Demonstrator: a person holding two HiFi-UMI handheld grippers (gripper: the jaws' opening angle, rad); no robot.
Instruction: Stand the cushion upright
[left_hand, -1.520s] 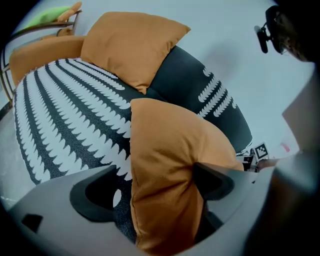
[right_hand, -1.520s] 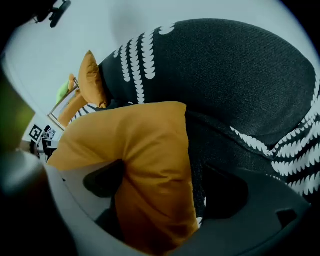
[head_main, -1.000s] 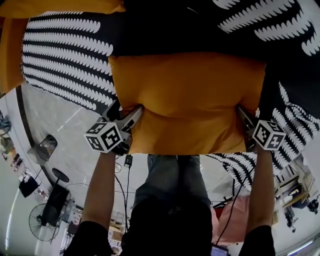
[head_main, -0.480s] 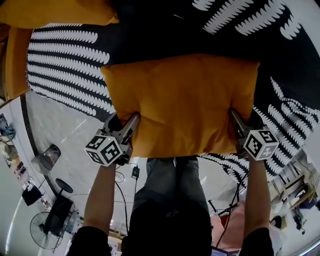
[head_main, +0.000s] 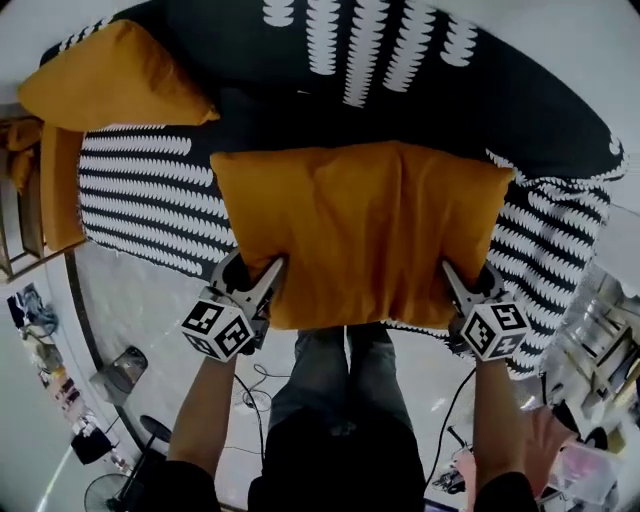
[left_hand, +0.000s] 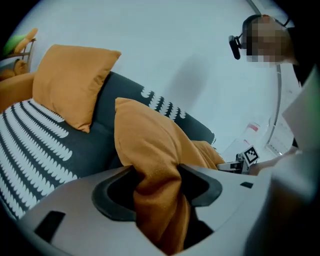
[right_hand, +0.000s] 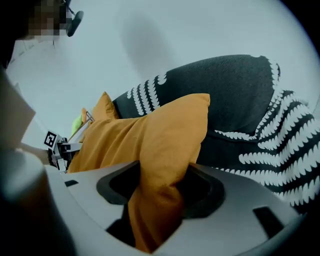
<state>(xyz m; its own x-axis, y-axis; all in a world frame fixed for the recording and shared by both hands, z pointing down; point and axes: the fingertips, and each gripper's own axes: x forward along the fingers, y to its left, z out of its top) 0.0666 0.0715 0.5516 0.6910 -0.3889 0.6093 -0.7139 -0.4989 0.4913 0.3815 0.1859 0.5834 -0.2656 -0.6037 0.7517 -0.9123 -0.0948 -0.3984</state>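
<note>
The orange cushion (head_main: 360, 230) hangs over the black-and-white sofa (head_main: 150, 190), gripped at its two near corners. My left gripper (head_main: 262, 272) is shut on the near left corner, with the fabric bunched between its pads (left_hand: 157, 192). My right gripper (head_main: 455, 280) is shut on the near right corner, the cloth squeezed in between (right_hand: 157, 192). Both pairs of jaws have just been closing on the cushion. In the left gripper view the cushion (left_hand: 150, 145) rises tilted away from me; the right gripper view shows the cushion (right_hand: 160, 135) above the seat.
A second orange cushion (head_main: 110, 85) leans upright against the sofa's back at the far left, seen as a cushion (left_hand: 70, 85) in the left gripper view. A wooden shelf (head_main: 20, 200) stands left of the sofa. My legs (head_main: 340, 380) are at its front edge.
Both grippers have risen with the cushion's near corners pinched, lifting its near edge off the seat. More of the sofa's back shows now.
</note>
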